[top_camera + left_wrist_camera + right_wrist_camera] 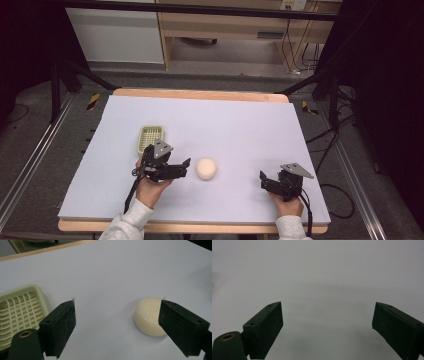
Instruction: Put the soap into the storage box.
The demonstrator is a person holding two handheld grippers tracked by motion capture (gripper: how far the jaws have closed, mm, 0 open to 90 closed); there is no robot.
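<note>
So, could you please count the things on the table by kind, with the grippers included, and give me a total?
Cream round soap bar: 1
Pale green slotted soap dish: 1
Black two-jaw grippers: 2, the left gripper and the right gripper, both with jaws open
Total: 4

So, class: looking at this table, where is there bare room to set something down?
The far half of the table beyond the basket is bare, as is the stretch between the bun and the right gripper. It is crowded around the left gripper.
</note>
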